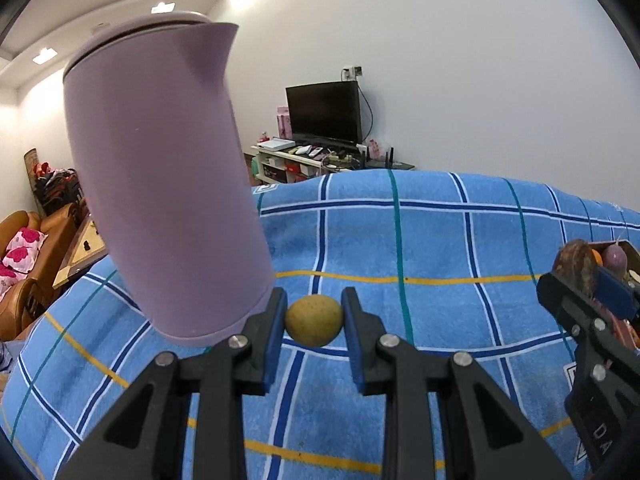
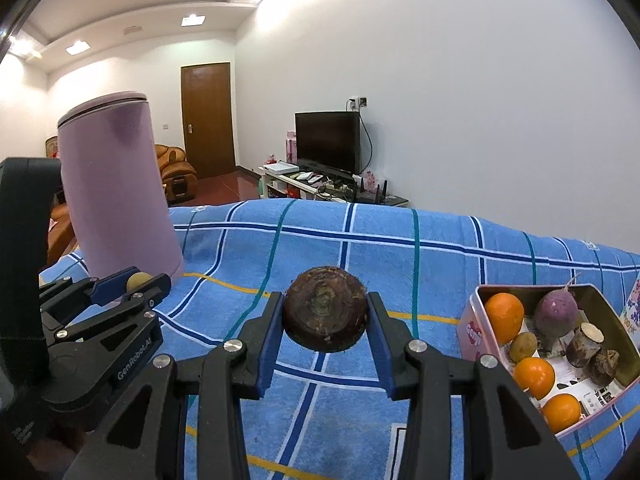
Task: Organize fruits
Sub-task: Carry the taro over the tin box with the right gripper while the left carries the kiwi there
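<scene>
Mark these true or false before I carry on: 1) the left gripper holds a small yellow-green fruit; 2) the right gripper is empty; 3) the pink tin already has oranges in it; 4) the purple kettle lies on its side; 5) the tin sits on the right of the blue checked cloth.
1) True: the left gripper is shut on the small yellow-green fruit.
2) False: the right gripper is shut on a dark brown round root.
3) True: the pink tin holds three oranges.
4) False: the purple kettle stands upright.
5) True: the tin is at the right of the blue checked cloth.
</scene>
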{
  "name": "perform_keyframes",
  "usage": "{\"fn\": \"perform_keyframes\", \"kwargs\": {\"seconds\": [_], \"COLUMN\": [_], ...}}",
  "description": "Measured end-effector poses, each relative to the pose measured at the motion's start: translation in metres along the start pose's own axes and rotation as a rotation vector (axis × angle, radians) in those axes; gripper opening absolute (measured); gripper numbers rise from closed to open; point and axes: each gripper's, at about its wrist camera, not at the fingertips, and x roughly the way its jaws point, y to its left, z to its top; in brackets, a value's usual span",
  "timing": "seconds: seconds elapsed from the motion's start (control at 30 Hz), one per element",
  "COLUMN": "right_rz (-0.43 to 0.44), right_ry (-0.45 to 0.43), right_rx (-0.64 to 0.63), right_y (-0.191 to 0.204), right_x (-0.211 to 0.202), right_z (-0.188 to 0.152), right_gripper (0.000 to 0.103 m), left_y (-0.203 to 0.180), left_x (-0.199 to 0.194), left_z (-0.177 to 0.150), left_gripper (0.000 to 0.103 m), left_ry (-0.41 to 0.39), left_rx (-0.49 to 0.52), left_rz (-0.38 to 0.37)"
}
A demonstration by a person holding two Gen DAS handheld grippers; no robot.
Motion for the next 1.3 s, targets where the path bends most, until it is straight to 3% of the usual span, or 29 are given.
{"fn": "perform_keyframes", "kwargs": {"seconds": [1.3], "right_rz": [-0.009], "right_ry": [-0.004], "right_rx": [-0.009], "right_y": [-0.006], "right_x": [-0.029], "right_z": [-0.013], "right_gripper": [0.042], "left_y": [-0.012], "left_x": [-0.023], "left_z": [-0.013], "left_gripper": [0.030], "left_ry": [-0.012], "left_rx": [-0.025], "left_rz": [-0.031]}}
